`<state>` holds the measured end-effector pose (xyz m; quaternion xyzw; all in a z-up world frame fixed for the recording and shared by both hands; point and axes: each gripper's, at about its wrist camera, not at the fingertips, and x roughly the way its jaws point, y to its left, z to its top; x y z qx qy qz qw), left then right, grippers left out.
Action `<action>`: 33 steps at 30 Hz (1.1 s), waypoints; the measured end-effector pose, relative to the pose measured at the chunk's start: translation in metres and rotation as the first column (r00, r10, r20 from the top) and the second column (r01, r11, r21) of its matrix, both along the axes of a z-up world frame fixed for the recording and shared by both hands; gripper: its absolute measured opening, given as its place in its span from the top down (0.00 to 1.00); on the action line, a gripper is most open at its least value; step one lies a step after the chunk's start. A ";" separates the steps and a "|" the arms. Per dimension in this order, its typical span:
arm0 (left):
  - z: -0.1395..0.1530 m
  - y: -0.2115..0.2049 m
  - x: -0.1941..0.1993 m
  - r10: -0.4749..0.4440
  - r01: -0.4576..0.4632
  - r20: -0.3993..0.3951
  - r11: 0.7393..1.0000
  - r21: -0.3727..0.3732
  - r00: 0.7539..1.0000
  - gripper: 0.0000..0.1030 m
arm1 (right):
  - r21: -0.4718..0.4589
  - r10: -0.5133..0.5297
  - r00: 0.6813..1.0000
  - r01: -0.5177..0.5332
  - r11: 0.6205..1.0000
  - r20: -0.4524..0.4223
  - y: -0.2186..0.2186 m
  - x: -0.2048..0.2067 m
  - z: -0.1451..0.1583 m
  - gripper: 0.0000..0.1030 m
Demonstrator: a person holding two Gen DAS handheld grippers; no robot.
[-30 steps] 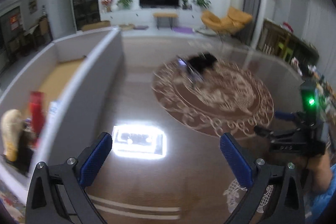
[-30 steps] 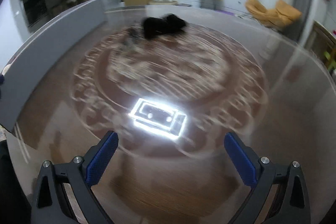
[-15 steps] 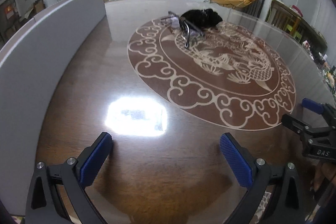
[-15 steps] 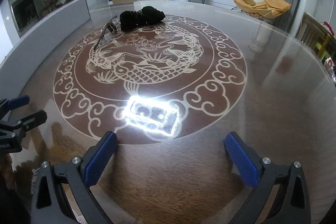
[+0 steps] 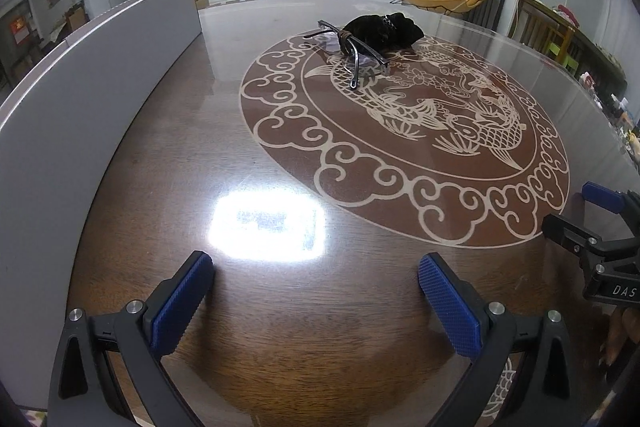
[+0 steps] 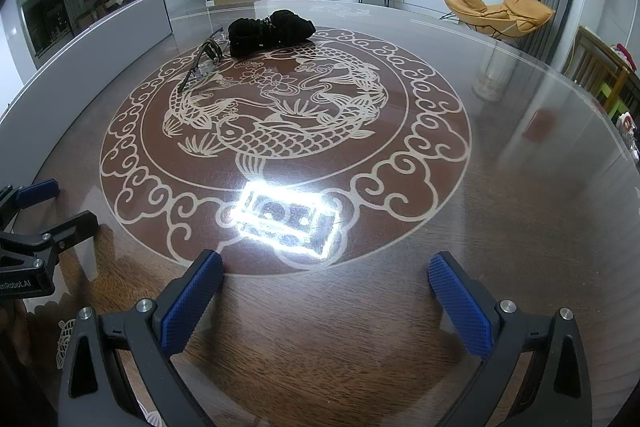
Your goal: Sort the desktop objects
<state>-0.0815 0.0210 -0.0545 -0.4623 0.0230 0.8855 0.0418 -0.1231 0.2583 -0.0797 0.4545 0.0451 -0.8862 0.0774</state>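
Left claw (image 5: 314, 285) spread wide, nothing between the blue pads (image 5: 182, 301), hovering low over the near edge of the worktop (image 5: 168, 147). Right claw (image 6: 326, 289) same deal, released and gripping nothing, pads (image 6: 460, 307) well apart. Each one visible at the edge of the other's view, side by side. Just ahead of both, a bright lamp reflection (image 6: 286, 219) on the glossy wood. Past that, a big round fish-and-cloud pattern (image 6: 280, 131) set into the surface. Way over at the far side of that pattern, a pair of glasses (image 5: 352, 55) lying with arms unfolded, touching a black pouch (image 5: 382, 31) right behind them. Grey panel (image 5: 80, 75) running along the left rim.
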 end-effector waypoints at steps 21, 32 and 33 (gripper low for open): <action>0.000 0.005 -0.010 0.033 -0.033 0.006 0.999 0.003 0.999 0.00 | 0.002 -0.001 1.000 0.001 1.000 0.001 0.000 0.001 0.000 0.00; 0.000 0.044 -0.118 -0.085 0.085 0.009 0.996 0.002 0.996 0.00 | 0.002 -0.001 1.000 0.001 1.000 0.001 0.000 0.001 0.001 0.00; 0.000 0.044 -0.133 -0.088 0.088 0.009 0.996 0.002 0.996 0.00 | 0.002 -0.001 1.000 0.001 1.000 0.001 0.000 0.001 0.001 0.00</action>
